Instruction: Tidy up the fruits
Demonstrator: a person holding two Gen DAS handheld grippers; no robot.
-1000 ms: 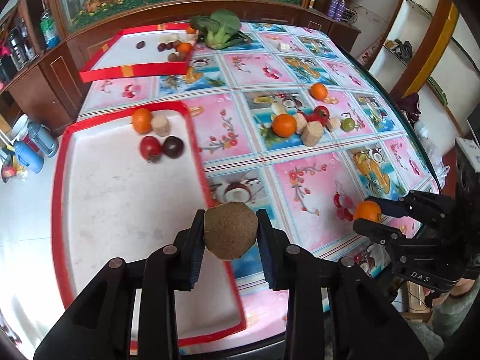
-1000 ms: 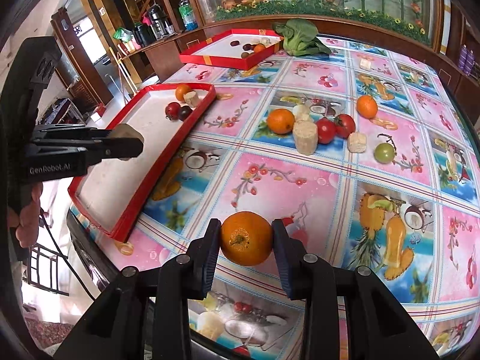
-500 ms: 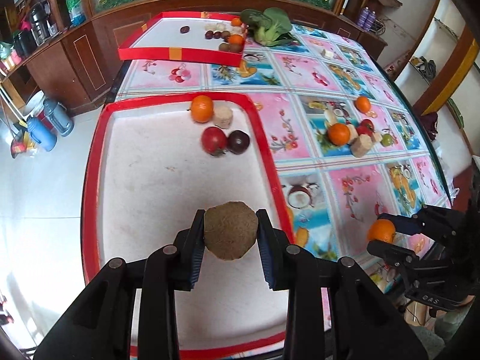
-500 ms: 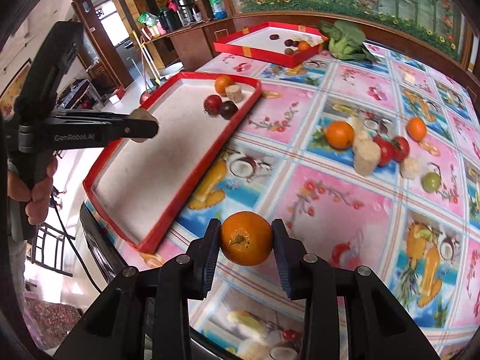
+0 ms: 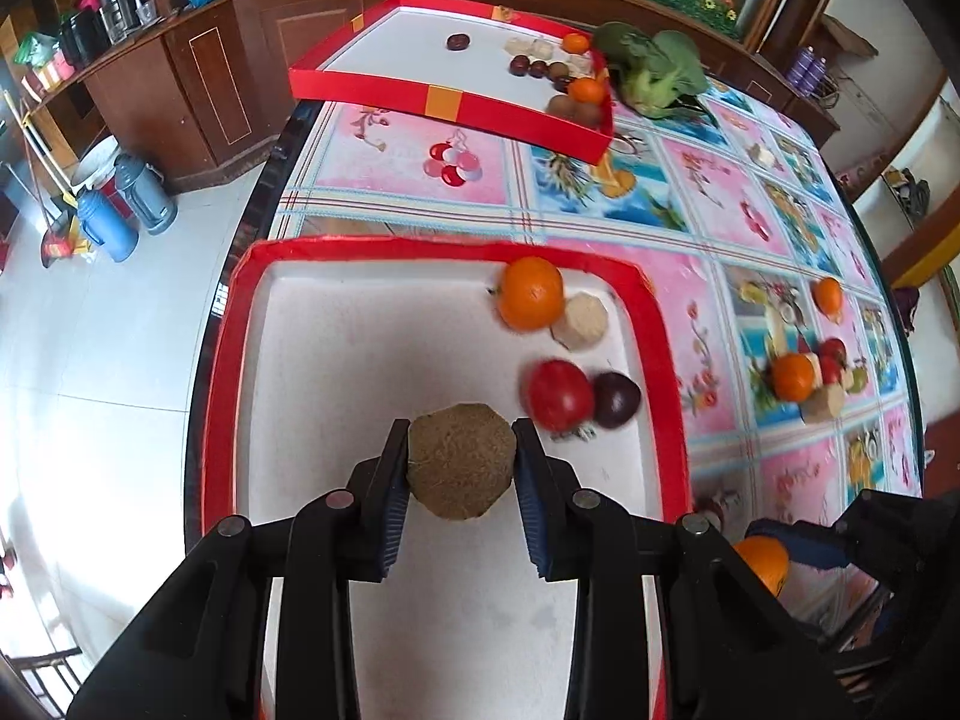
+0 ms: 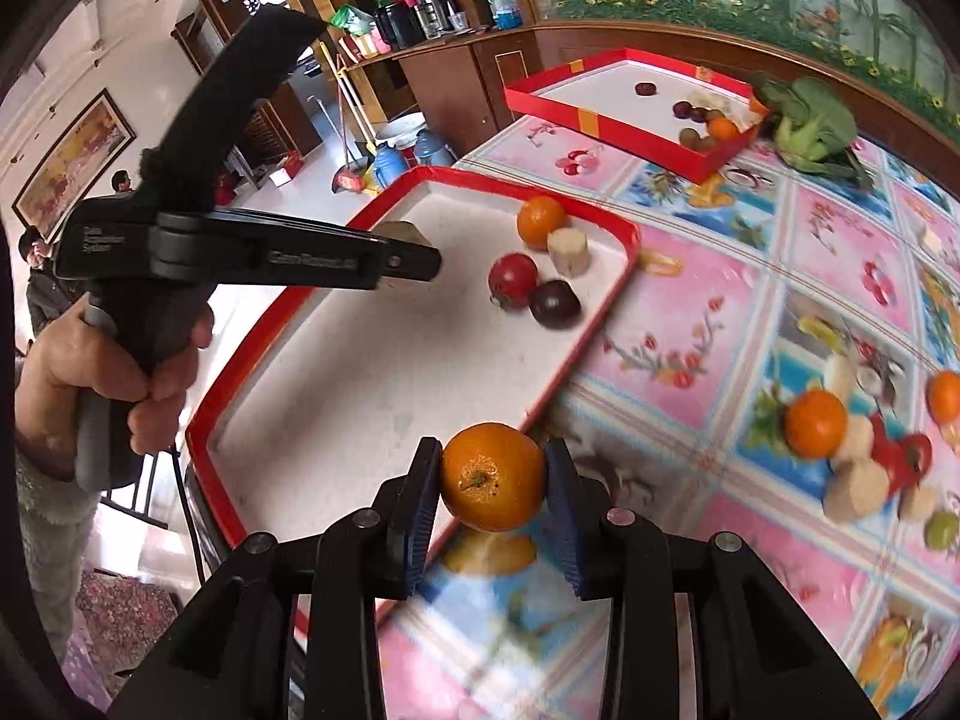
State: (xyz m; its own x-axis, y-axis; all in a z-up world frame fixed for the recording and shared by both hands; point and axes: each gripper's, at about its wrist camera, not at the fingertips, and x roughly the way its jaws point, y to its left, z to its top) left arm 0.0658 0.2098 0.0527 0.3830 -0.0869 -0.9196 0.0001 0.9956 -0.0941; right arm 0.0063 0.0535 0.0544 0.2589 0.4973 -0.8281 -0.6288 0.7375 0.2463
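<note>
My left gripper (image 5: 461, 461) is shut on a brown fuzzy kiwi (image 5: 461, 471) and holds it above the near red tray (image 5: 252, 324). It also shows in the right wrist view (image 6: 414, 261). The tray holds an orange (image 5: 531, 294), a beige cut piece (image 5: 581, 320), a red tomato (image 5: 559, 393) and a dark plum (image 5: 617, 399). My right gripper (image 6: 491, 477) is shut on an orange (image 6: 492, 476), above the tray's right rim (image 6: 600, 312). A heap of loose fruit (image 6: 852, 450) lies on the tablecloth to the right.
A second red tray (image 5: 420, 97) with several fruits stands at the table's far side, with a green leafy vegetable (image 5: 654, 69) beside it. The table's left edge (image 5: 258, 192) drops to a tiled floor with blue flasks (image 5: 105, 225).
Both grippers have moved left and forward with their fruits. The kiwi is now over the tray's middle and the orange has reached the tray's right rim.
</note>
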